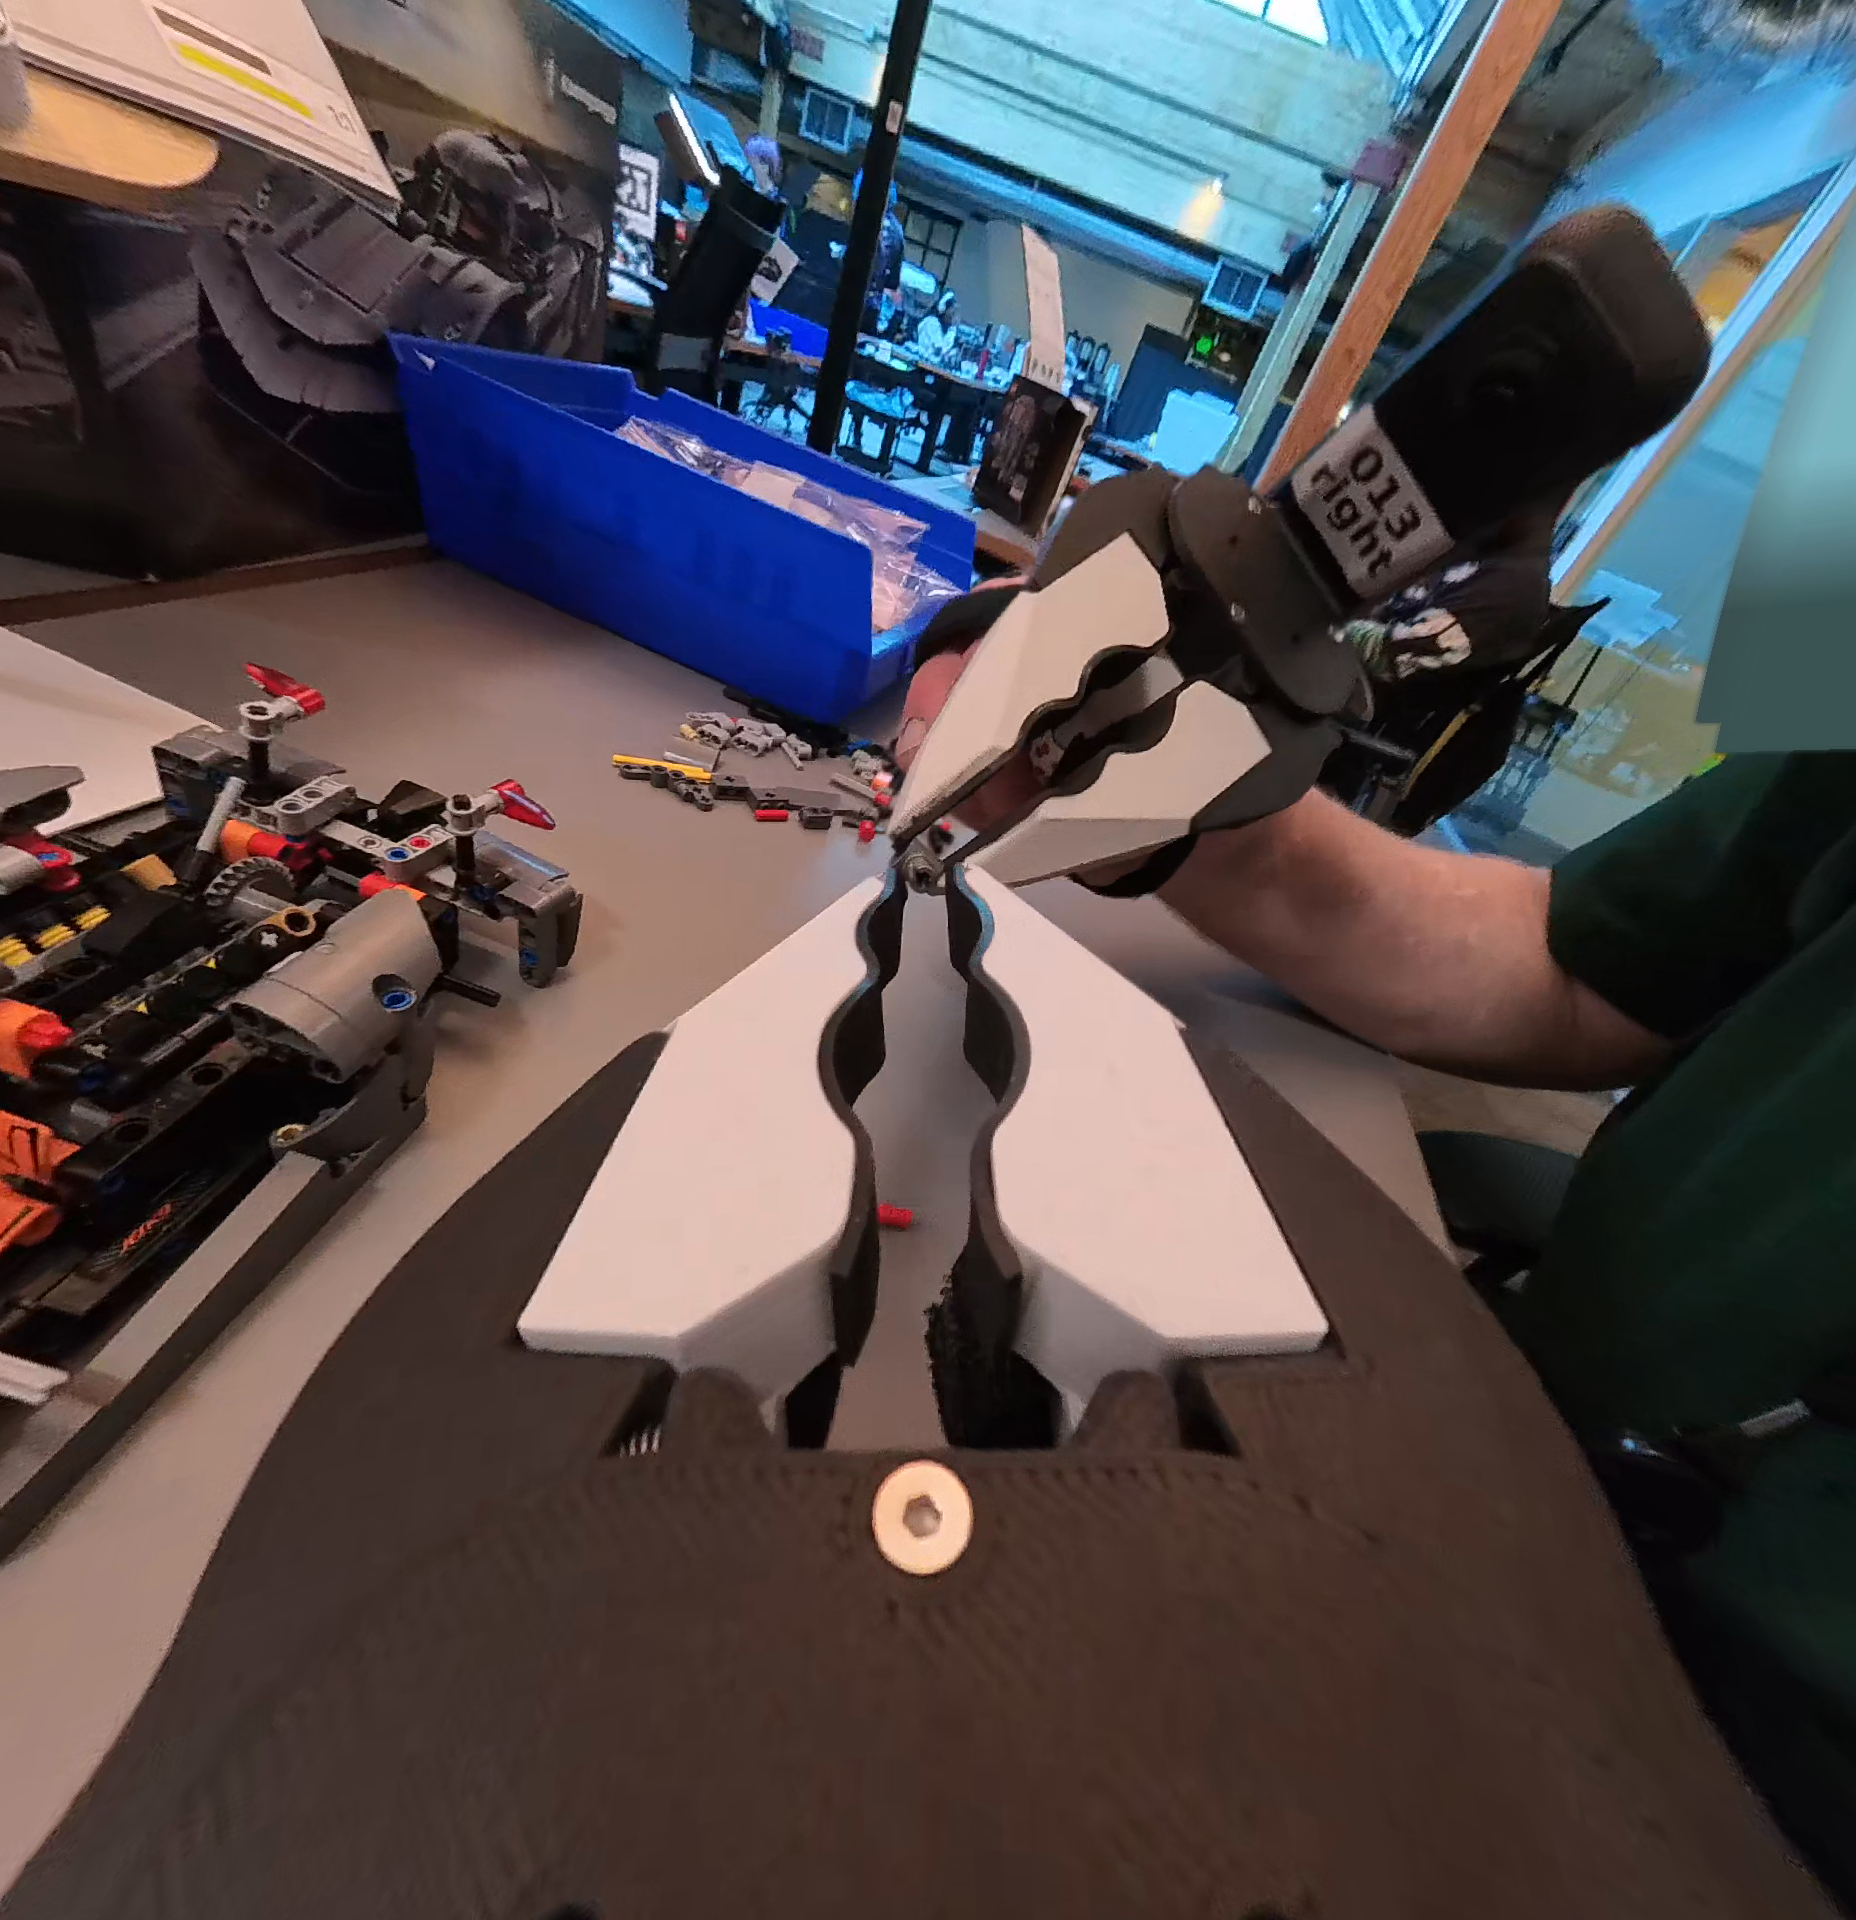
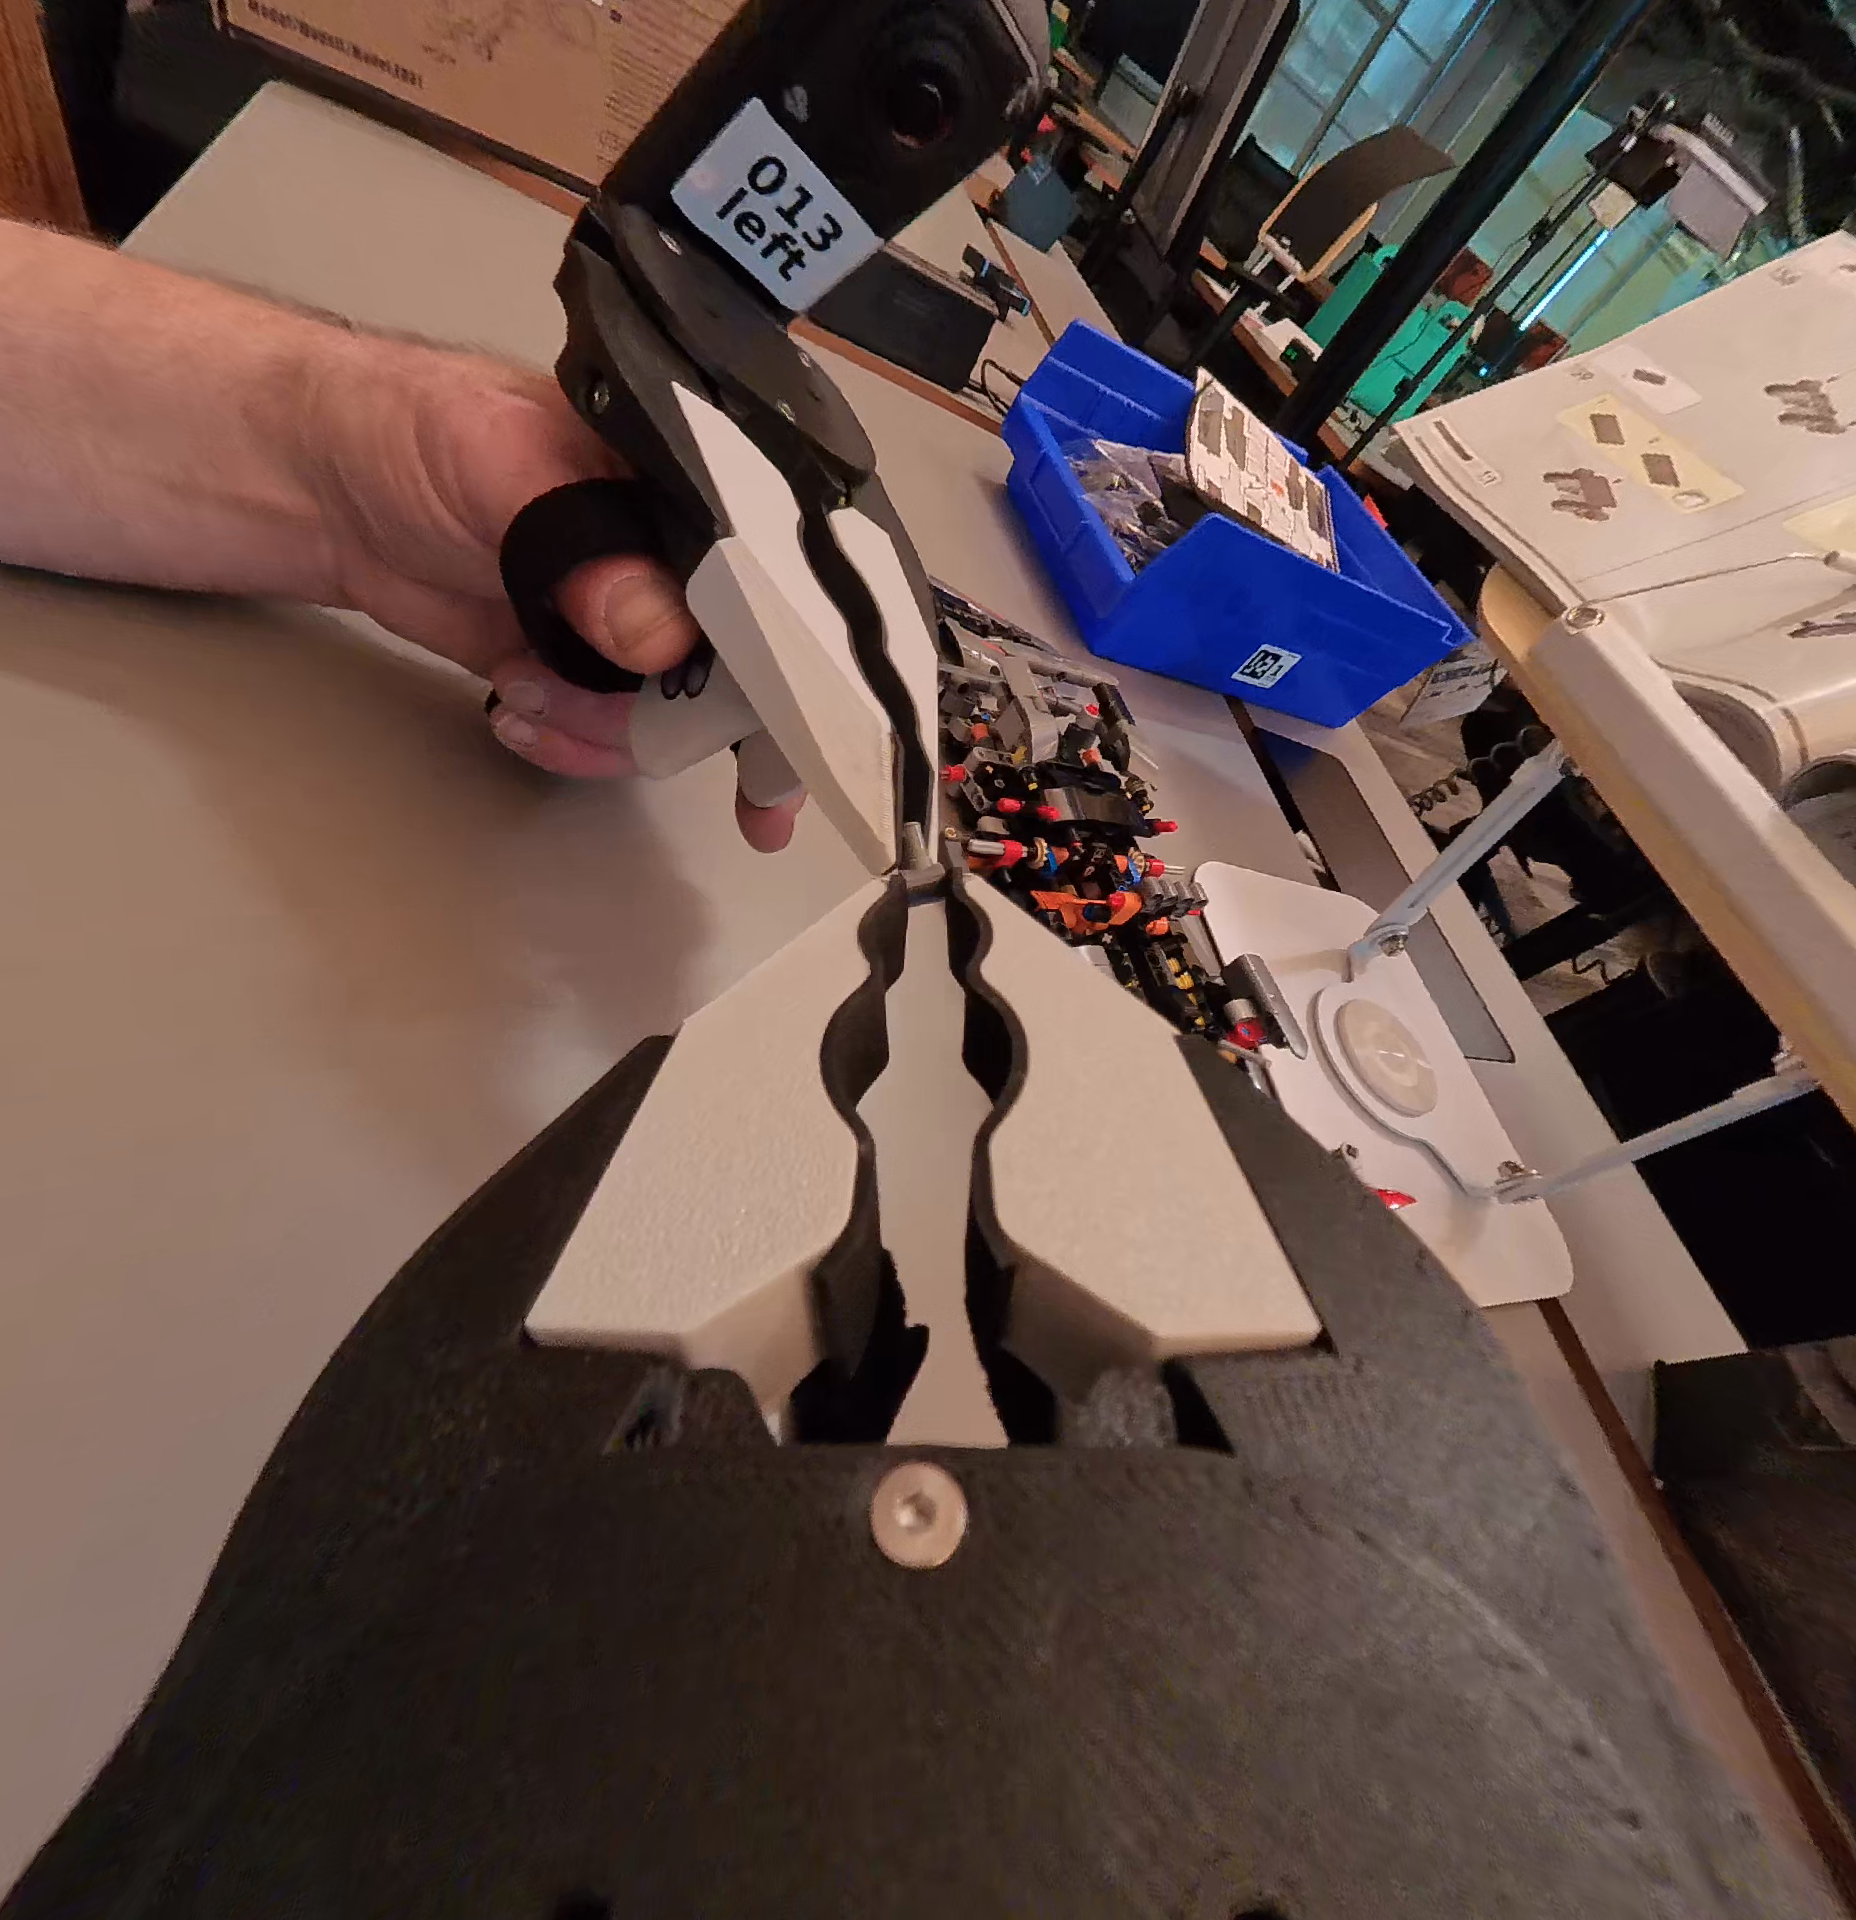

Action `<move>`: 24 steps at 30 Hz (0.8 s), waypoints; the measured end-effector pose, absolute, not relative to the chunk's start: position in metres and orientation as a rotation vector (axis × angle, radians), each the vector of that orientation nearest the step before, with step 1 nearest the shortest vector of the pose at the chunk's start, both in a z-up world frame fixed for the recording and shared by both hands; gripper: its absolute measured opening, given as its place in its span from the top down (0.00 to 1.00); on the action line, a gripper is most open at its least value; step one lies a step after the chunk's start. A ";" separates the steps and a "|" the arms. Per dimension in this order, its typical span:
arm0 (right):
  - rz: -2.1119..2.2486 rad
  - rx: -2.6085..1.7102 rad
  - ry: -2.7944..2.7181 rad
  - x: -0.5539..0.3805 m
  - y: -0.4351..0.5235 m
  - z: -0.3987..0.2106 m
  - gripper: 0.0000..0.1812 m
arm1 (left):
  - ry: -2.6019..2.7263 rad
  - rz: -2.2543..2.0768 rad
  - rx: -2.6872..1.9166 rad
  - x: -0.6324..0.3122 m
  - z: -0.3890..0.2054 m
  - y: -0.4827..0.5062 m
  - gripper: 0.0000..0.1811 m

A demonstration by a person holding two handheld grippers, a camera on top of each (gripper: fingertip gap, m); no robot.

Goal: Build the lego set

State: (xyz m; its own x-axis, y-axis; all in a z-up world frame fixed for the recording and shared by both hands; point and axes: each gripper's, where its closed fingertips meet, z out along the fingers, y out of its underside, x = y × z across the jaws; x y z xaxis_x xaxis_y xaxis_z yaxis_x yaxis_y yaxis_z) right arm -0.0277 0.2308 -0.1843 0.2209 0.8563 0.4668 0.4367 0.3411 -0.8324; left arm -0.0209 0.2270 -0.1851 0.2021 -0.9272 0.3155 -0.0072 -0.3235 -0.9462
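Both grippers meet tip to tip above the grey table. My left gripper (image 1: 919, 894) and my right gripper (image 2: 924, 891) are each shut on a small grey lego part (image 1: 919, 869), pinching it from opposite ends. In the right wrist view the part (image 2: 920, 868) looks like a grey connector with a short pin; whether it is one piece or two joined I cannot tell. The right gripper (image 1: 906, 834) comes in from the upper right, the left gripper (image 2: 909, 831) from the upper left. The half-built black, grey and orange lego vehicle (image 1: 228, 966) lies left of the tips, also behind them (image 2: 1069, 842).
A blue bin (image 1: 612, 540) with plastic bags stands behind, also visible (image 2: 1246, 603). Loose small pieces (image 1: 768, 769) lie before it. One red pin (image 1: 893, 1216) lies under my left fingers. An open instruction booklet (image 2: 1682, 436) rests on a stand at right. The set's box (image 1: 176, 343) stands at back left. Left and right tips are no more than a few centimetres apart.
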 end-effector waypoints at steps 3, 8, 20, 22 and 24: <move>0.344 -1.243 -1.426 -0.027 0.232 -0.185 0.97 | 0.870 -1.335 -1.567 -0.021 -0.183 0.228 0.95; 0.249 -1.202 -1.445 -0.028 0.231 -0.184 0.97 | 0.859 -1.355 -1.578 -0.020 -0.184 0.228 0.96; 0.303 -1.188 -1.420 -0.030 0.227 -0.179 0.93 | 0.945 -1.110 -1.549 -0.025 -0.186 0.232 0.98; 0.339 -1.189 -1.402 -0.027 0.226 -0.174 0.95 | 0.987 -1.036 -1.524 -0.025 -0.185 0.230 0.98; 0.434 -1.278 -1.415 -0.024 0.227 -0.182 0.94 | 1.013 -0.949 -1.507 -0.027 -0.184 0.232 0.98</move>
State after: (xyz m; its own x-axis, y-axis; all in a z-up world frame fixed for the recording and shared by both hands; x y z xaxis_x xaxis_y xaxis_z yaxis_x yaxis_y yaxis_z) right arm -0.0241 0.2266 -0.1817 0.2120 0.8562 0.4711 0.4450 0.3446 -0.8266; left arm -0.0275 0.2317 -0.1842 0.3302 -0.9421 0.0586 -0.1197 -0.1034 -0.9874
